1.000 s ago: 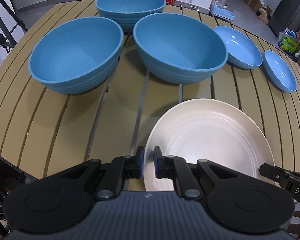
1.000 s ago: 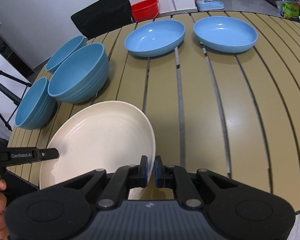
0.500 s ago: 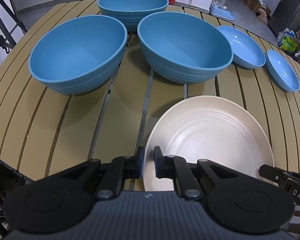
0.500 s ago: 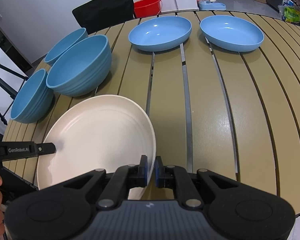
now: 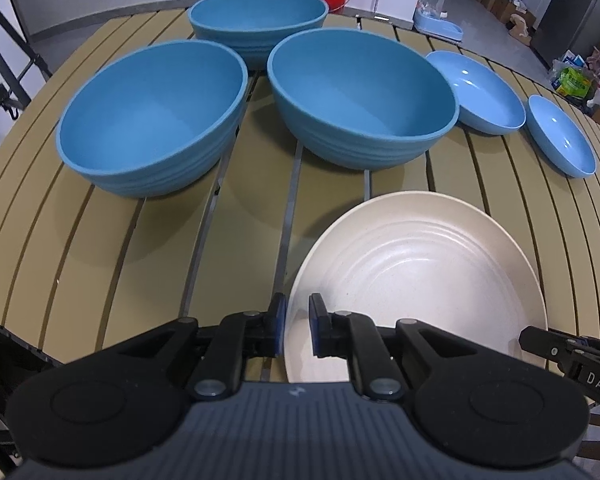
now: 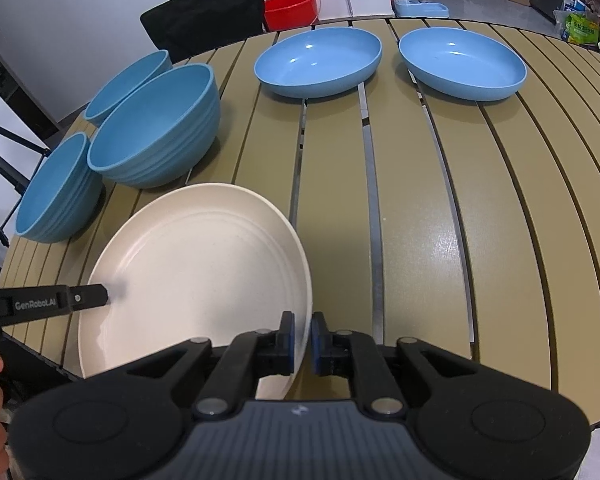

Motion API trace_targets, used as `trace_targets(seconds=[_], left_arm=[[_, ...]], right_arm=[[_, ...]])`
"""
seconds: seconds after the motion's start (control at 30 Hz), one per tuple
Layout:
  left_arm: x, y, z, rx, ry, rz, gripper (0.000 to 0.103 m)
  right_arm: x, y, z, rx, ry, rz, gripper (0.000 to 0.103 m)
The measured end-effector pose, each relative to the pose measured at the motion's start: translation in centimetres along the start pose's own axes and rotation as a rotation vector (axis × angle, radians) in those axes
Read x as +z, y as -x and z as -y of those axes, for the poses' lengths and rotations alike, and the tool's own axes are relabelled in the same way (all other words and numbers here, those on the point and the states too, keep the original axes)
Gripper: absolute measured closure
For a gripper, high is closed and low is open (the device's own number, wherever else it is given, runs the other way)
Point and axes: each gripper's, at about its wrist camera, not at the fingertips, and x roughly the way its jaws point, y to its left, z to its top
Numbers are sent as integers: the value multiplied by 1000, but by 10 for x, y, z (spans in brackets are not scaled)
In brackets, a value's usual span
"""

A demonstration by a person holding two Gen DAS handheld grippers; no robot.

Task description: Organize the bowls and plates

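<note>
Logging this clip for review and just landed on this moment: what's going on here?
A person holds a cream plate by opposite rim edges, one handheld gripper on each side: the left gripper and the right gripper are both shut on it. The plate sits low over the near edge of the slatted table; whether it touches is unclear. Three deep blue bowls and two shallow blue dishes sit separately, none stacked.

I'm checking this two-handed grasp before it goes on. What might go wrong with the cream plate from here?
Both grippers, left and right, pinch only the thin rim of the cream plate, so it may slip or tilt if they move unevenly. The nearest blue bowl sits just beyond the plate; carrying it forward low could bump it.
</note>
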Motion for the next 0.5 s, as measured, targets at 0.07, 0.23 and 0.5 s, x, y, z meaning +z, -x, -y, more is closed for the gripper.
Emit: trace_targets(seconds=[0.07, 0.23, 0.5], left_arm=[[0, 4, 0, -4, -1, 8, 86], [0, 15, -3, 1, 0, 38, 56], [2, 35, -4, -25, -7, 76, 13]], right_arm=[[0, 2, 0, -7, 2, 4, 91], [0, 11, 2, -14, -4, 26, 75], [3, 34, 4, -27, 6, 84, 19]])
